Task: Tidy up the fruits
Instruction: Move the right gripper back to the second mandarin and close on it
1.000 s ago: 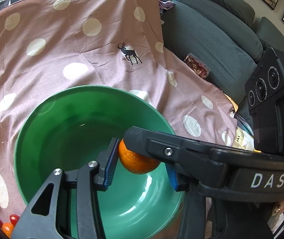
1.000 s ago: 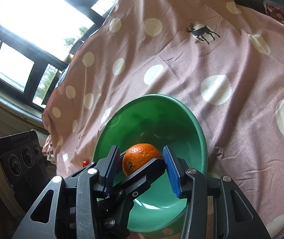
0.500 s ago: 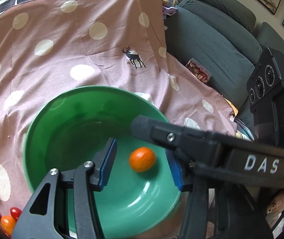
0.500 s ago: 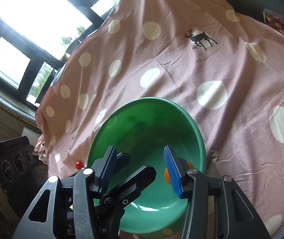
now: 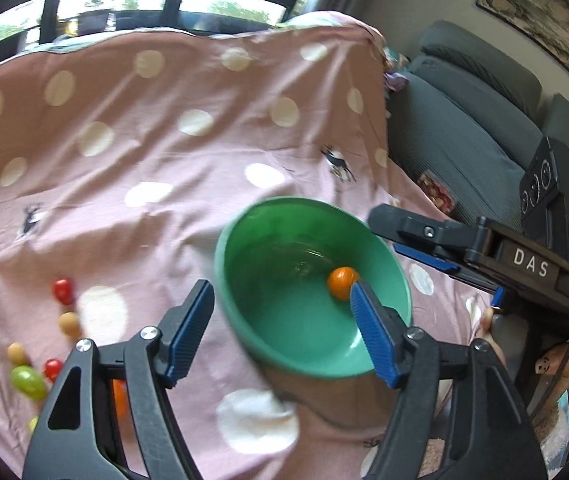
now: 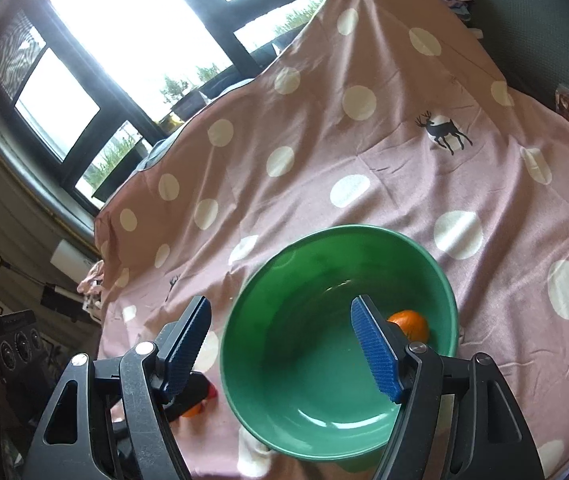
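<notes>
A green bowl [image 5: 252,320] stands on the pink spotted cloth; it also shows in the right wrist view [image 6: 268,360]. A small orange [image 5: 342,278] lies loose inside it, seen in the right wrist view [image 6: 412,322] behind my right finger. My left gripper [image 5: 282,320] is open and empty above the bowl's near rim. My right gripper [image 6: 280,344] is open and empty over the bowl; it shows in the left wrist view [image 5: 424,248] at the bowl's right. Small red, yellow, green and orange fruits [image 5: 62,292] lie on the cloth at the left.
The pink cloth [image 5: 164,140] covers the whole surface. A grey sofa [image 5: 464,128] stands to the right with a snack packet [image 5: 436,196] on it. Windows [image 6: 144,28] are behind. An orange fruit [image 6: 194,410] lies left of the bowl, under the left gripper.
The right gripper opened and let the orange drop into the bowl. Both grippers have pulled up and back; the left view now takes in the fruits at the left.
</notes>
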`<action>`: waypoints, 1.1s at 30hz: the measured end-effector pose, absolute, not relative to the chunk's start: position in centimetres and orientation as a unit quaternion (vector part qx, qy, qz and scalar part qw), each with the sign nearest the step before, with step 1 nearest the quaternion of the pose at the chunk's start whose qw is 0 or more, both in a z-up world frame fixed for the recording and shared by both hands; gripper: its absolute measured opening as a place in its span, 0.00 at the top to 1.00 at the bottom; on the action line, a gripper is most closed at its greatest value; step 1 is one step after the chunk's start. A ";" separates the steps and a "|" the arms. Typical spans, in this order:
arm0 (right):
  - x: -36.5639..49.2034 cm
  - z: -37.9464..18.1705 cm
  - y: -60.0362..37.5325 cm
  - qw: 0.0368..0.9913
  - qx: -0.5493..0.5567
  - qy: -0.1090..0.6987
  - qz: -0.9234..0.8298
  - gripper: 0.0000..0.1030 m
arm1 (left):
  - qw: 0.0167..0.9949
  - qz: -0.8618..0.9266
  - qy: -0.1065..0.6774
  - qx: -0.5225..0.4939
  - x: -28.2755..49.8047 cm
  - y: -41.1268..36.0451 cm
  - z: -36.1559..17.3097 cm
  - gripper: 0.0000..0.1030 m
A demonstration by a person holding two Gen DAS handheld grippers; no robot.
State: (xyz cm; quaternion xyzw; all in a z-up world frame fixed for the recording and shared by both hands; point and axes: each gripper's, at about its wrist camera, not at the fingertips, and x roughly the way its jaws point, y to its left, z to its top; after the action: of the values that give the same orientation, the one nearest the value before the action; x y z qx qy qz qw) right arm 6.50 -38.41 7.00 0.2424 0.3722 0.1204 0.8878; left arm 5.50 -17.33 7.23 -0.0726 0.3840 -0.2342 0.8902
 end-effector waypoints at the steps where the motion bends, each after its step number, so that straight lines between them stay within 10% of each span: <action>1: 6.4 7.2 -37.8 0.889 0.236 0.371 0.126 0.29 | 0.894 -0.222 0.381 -0.079 5.1 -16.3 7.4 0.29; 17: 7.8 6.6 -27.5 0.858 0.189 0.426 0.216 0.29 | 0.911 -0.040 0.377 -0.160 3.2 -1.6 3.8 0.26; 33: 10.7 1.2 -19.1 0.787 0.178 0.521 0.278 0.29 | 0.862 -0.094 0.470 -0.166 4.4 -3.3 -1.8 0.27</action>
State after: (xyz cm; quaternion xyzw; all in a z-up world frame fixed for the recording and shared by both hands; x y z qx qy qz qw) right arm 10.70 -19.06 1.17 0.1779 0.5210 0.2779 0.7872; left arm 4.35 -3.34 -1.83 -0.1663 0.4700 -0.0936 0.8618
